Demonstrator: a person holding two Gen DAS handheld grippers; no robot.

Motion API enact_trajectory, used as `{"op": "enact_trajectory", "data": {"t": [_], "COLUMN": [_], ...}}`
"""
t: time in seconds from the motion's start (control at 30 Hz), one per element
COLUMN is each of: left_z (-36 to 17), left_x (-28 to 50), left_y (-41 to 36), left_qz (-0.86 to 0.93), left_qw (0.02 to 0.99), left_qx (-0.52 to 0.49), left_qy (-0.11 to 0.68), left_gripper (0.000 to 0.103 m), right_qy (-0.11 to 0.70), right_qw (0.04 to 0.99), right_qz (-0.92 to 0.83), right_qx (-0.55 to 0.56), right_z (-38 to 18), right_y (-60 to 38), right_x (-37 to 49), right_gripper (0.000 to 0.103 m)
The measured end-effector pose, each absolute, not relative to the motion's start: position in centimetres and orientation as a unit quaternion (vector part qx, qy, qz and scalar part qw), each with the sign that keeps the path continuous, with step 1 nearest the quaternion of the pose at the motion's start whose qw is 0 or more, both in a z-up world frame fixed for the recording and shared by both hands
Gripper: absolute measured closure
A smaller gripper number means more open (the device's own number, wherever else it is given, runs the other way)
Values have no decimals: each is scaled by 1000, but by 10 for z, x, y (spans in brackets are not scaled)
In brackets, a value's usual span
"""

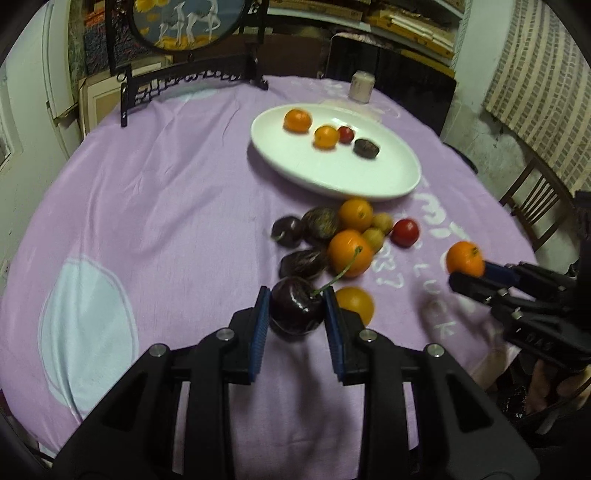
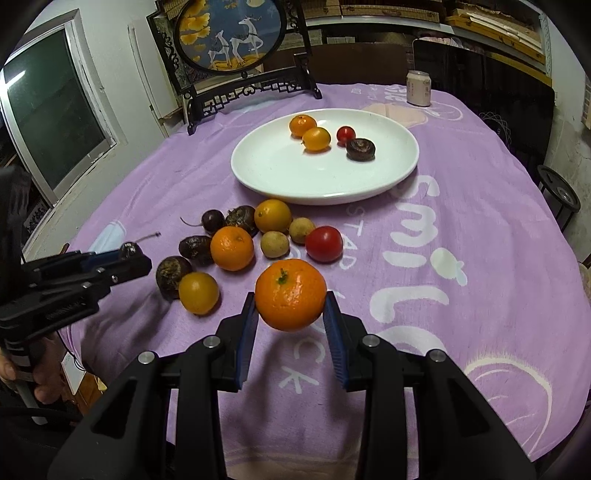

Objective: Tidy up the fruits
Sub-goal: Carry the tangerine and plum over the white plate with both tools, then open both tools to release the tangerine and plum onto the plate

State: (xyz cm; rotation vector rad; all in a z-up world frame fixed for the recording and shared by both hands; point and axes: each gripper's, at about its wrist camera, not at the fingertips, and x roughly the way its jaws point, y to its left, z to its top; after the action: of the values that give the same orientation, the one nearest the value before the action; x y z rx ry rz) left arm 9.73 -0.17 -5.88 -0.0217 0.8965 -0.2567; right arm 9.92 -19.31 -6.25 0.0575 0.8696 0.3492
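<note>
left tongs (image 1: pixel 297 308): clamped on a dark cherry (image 1: pixel 295 308) with a green stem; the blue pads press both of its sides, and it hangs above the cloth.
right tongs (image 2: pixel 290 306): clamped on a mandarin (image 2: pixel 290 293), held between the blue pads above the cloth, near the front edge of the table.
white plate (image 2: pixel 280 173): it stands on the far half of the table and carries two orange fruits, one small red tomato and one dark wrinkled fruit.
loose fruits (image 2: pixel 258 236): a heap on the cloth between the plate and the tongs, with orange ones, dark brown ones, two pale tan ones and a red tomato (image 2: pixel 324 243).
purple cloth (image 2: pixel 461 229): it covers the table; the white letters read "smile", and under them "luck" in part; smaller writing between is too covered to read.
can (image 2: pixel 418 88): pale, it stands upright at the far edge; its label is too small to read.
round picture on stand (image 2: pixel 229 33): white deer on blue, behind the plate.
</note>
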Motion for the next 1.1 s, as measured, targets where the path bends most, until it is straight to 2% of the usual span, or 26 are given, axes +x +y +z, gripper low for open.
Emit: {"op": "enact_trajectory", "data": {"t": [0.27,0.5,0.73,1.03,1.07,1.1], "left_z": [-34,-14,-37,-59,-60,-60], "left_x": [139,248,349,377,378,380], "left_y": [-19,-39,-53,-61,-61,-62], "left_qz": [-141,-130,-107,-110,-107,-101], "left_qw": [898,894,872,859,859,860], "left_qx": [0,17,-20,-33,-34,-32], "left_qy": [417,429,477,499,499,499], "left_gripper": [74,74,74,73,72,62], "right_qy": [410,419,432,455,454,451], "right_qw": [895,887,885,873,875,877], "right_qz": [176,193,176,172,168,160], "right_qx": [23,15,7,-22,-24,-30], "right_z": [-50,-40,-47,-71,-72,-72], "right_y": [-190,-185,-175,-171,-170,-169], "right_x": [119,201,296,329,331,332], "right_gripper": [67,67,67,66,66,61]}}
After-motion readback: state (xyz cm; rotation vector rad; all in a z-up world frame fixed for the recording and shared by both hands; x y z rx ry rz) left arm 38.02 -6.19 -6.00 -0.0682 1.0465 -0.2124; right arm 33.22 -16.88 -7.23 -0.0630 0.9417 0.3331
